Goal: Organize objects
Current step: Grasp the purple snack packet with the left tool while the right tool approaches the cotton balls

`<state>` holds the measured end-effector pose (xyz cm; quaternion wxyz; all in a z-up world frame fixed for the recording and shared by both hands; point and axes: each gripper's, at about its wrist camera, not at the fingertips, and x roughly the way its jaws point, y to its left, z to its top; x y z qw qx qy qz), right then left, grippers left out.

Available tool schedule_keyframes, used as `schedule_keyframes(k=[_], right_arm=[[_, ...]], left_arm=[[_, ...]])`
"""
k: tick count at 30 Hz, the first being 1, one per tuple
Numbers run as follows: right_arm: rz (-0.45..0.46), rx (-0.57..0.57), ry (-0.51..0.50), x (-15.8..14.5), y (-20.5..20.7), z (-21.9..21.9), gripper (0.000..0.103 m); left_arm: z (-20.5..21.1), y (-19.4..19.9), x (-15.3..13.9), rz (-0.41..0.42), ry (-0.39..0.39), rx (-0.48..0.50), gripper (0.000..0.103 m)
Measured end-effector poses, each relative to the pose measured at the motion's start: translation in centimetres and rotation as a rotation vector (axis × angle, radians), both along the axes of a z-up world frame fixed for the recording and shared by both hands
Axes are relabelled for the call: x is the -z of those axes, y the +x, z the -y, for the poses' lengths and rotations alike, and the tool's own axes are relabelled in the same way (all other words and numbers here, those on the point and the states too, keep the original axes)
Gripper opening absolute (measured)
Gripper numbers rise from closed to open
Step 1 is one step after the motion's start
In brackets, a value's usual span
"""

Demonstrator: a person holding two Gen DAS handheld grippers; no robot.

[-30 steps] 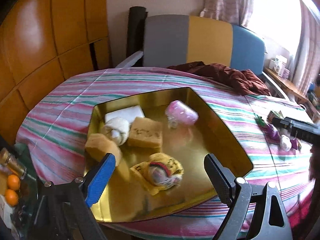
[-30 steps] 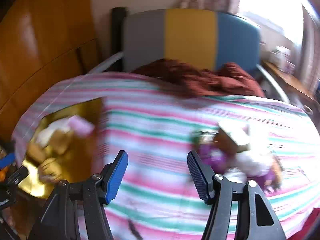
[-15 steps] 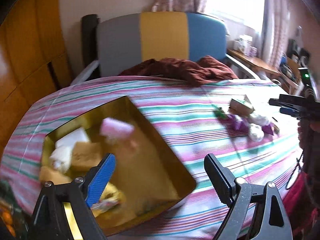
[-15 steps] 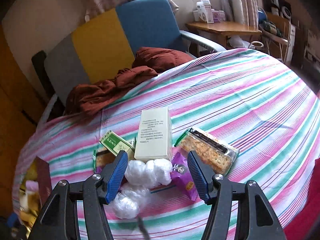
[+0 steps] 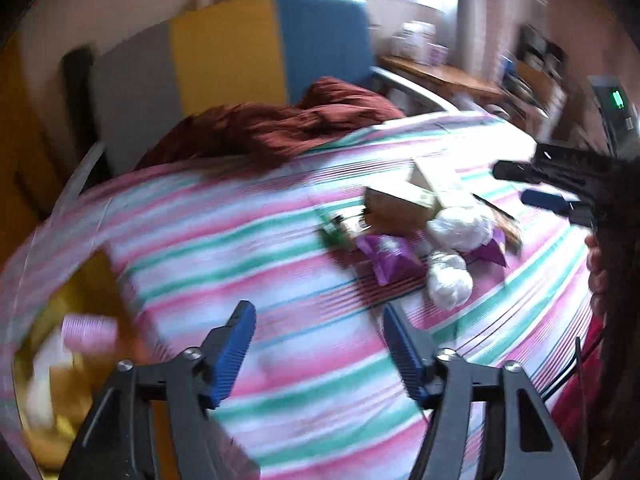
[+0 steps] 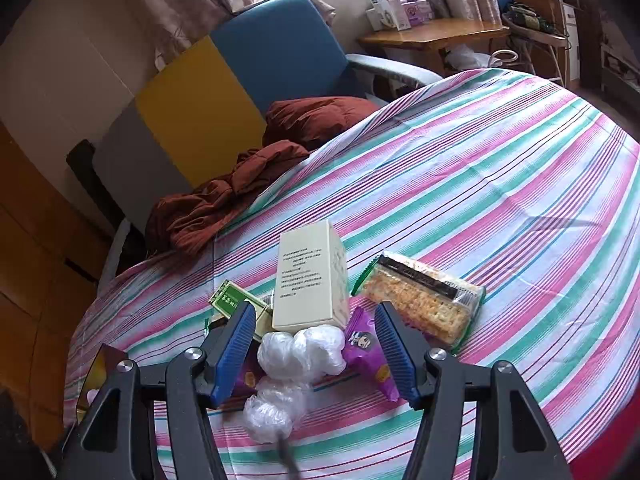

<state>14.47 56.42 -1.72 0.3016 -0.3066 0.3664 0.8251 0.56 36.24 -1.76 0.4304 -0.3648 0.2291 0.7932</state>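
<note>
Right gripper [image 6: 315, 350] hung just above the pile w/ its fingers [image 6: 236, 346] wide apart and nothing in them. Directly between them sat the white plastic-wrapped lumps [image 6: 300, 350], a second lump [image 6: 272, 408] nearer the camera. Judging by that line-up, the wrapped lumps looked like the next pick. To do it well: come straight down, centre on one lump only, keep the purple packet [image 6: 366, 354] and the cream box [image 6: 310, 280] out of the bite, and close gently, since thin wrap probably slips and crushes. Beyond the box lay a green-and-gold box [image 6: 232, 298]; to the right, a cracker pack [image 6: 424, 300], all touching or nearly so on the striped worktop [image 6: 500, 184].

Left gripper [image 5: 316, 344] was also spread open & empty, over bare cloth, pile further off ahead-right. That view was blurred.

Container: a gold tray [image 5: 92, 280] at the left edge of the left view, holding a pink item [image 5: 90, 330] plus tan and white things too smeared to name. Tray sat well apart from the pile.

Far back: a brown cloth [image 6: 248, 184] on an armchair [image 6: 224, 80].
</note>
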Motion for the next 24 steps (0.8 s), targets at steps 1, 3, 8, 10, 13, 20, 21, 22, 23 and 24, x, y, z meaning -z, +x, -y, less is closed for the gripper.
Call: schedule_keyframes(k=[1, 3, 8, 10, 13, 20, 21, 22, 23, 24], right_arm=[[-0.002, -0.006, -0.003, 0.0, -0.1, 0.0, 0.063], [-0.003, -0.017, -0.005, 0.0, -0.2, 0.1, 0.063], [-0.014, -0.031, -0.024, 0.1, -0.2, 0.0, 0.063], [-0.015, -0.035, -0.038, 0.3, -0.2, -0.1, 0.063], [-0.02, -0.035, -0.057, 0.4, -0.2, -0.2, 0.063], [-0.02, -0.04, -0.074, 0.7, -0.3, -0.4, 0.063], [-0.019, -0.039, -0.077, 0.7, -0.3, -0.5, 0.063], [-0.02, -0.038, -0.079, 0.8, -0.3, -0.5, 0.063], [-0.02, -0.037, -0.082, 0.8, -0.3, -0.5, 0.063], [-0.02, -0.037, -0.082, 0.8, -0.3, -0.5, 0.063]], left_arm=[[-0.9, 0.1, 0.3, -0.014, -0.019, 0.045, 0.064], [-2.5, 0.3, 0.8, -0.03, -0.053, 0.132, 0.064], [-6.0, -0.1, 2.1, -0.097, -0.111, 0.283, 0.065], [-7.1, -0.3, 2.6, -0.106, -0.126, 0.348, 0.065], [-8.7, -0.6, 3.4, -0.116, -0.158, 0.423, 0.065], [-11.1, -0.7, 5.5, -0.124, -0.204, 0.545, 0.067], [-11.3, -0.8, 5.9, -0.111, -0.219, 0.547, 0.064], [-11.4, -0.7, 6.3, -0.099, -0.227, 0.546, 0.056], [-11.2, -0.5, 6.4, -0.101, -0.224, 0.547, 0.054], [-11.0, -0.3, 6.5, -0.093, -0.222, 0.55, 0.052]])
